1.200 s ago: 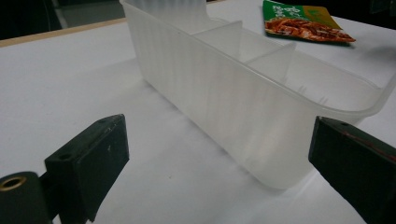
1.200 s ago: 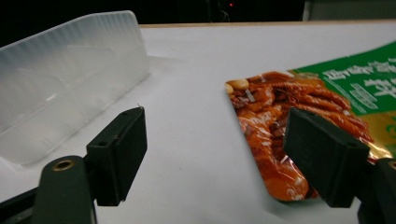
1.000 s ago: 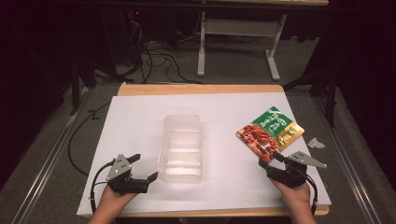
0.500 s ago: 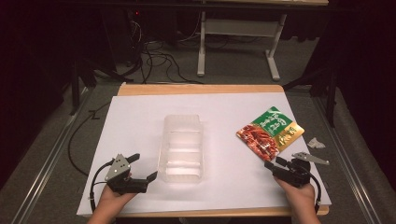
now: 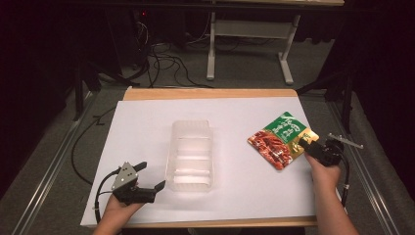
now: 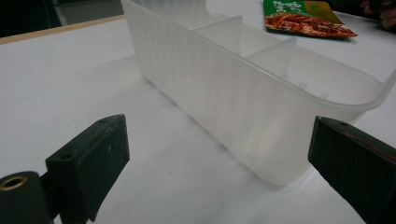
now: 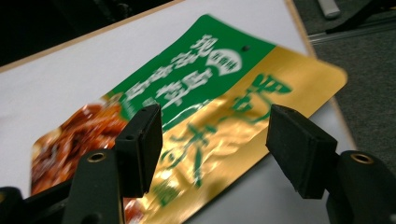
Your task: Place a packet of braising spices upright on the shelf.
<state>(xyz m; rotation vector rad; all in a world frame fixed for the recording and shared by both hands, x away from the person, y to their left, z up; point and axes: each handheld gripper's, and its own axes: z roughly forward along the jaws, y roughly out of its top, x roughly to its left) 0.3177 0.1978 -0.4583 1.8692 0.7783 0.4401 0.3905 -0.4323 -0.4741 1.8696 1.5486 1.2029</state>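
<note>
White sheeting covers the table [image 5: 147, 127], whose wooden edge shows along the far side; beyond it lie a dark floor, loose cables [image 5: 161, 54] and the legs of a white frame [image 5: 249, 44].

At the centre of the table stands a clear plastic container [image 5: 191, 154], long and narrow, running near to far. The left gripper view shows it [image 6: 243, 88] split by cross walls into compartments, and the compartments that can be seen hold nothing.

Right of the container, well apart from it, a snack pouch [image 5: 283, 139] lies flat on the sheet, turned at an angle. Its face is green and gold with a picture of red food at the left end; in the right gripper view its gold corner [image 7: 224, 121] reaches past the table's right edge.

Left gripper [image 5: 147, 178]: held low at the near left, just beside the container's near left corner, not touching it. Its jaws stand wide apart, released, with nothing between them; its own view [image 6: 219, 158] looks along the container's long wall.

Right gripper [image 5: 304, 143]: held at the right edge, at the pouch's gold end. Its own view [image 7: 215, 135] shows the jaws spread, one to each side over the gold part, not closed on it. Whether either jaw touches the foil cannot be told.
</note>
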